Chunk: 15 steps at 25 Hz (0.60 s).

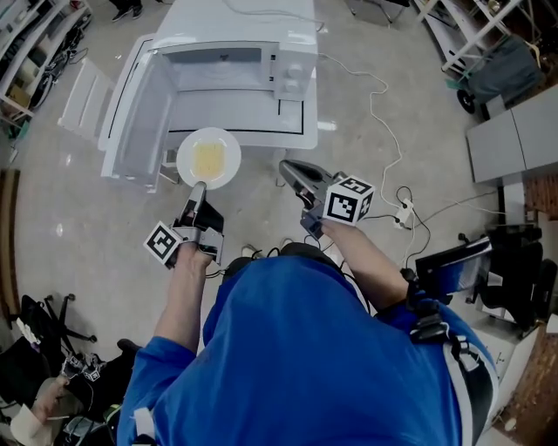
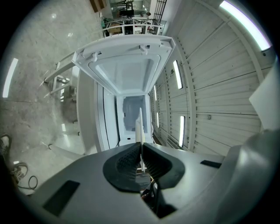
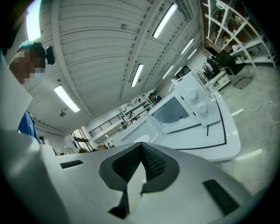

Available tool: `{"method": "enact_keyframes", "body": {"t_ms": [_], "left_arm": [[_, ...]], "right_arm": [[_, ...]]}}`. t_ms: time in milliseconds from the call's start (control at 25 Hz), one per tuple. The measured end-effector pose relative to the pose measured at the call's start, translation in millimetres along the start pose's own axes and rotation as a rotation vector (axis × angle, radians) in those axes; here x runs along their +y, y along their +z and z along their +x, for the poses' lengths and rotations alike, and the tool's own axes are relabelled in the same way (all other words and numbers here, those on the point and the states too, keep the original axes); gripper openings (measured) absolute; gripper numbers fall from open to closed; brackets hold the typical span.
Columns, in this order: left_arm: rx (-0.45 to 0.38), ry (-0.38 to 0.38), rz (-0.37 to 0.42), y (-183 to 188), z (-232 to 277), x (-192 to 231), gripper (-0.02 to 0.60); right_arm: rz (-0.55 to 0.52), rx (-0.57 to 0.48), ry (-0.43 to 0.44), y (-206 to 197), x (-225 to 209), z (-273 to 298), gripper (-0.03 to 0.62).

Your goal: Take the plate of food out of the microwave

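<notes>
Plate of food: hanging outside the microwave, just near of its open cavity. Left gripper is pinching its near rim. Right gripper: hovering to the right, jaws together, carrying nothing.

Bright, even light comes from long ceiling lamps, seen as white bars in both gripper views, and it glints off the pale floor. The white microwave and plate nearly wash out. Both gripper views bulge like a fisheye, with black corners. The left tool and right tool look soft close up.
</notes>
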<state>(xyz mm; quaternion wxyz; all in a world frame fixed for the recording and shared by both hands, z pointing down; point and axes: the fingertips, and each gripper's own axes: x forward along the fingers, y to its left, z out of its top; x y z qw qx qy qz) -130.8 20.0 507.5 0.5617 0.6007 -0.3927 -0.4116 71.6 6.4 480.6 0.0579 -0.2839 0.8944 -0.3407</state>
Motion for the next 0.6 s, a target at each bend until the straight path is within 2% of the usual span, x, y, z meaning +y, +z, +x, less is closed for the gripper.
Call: {"method": "enact_keyframes", "body": {"t_ms": [320,600], "left_arm": [[-0.005,0.001,-0.006,-2.9,-6.3,1.5,0.020],[0.000,0.000,-0.018,12.3,-4.4,0.6,0.020]], "right_arm": [[-0.004,0.021,-0.001,-7.3,5.2,-0.8,-0.003],[-0.002,0.018,-0.008,-7.4,10.5,14.5,-0.003]]}}
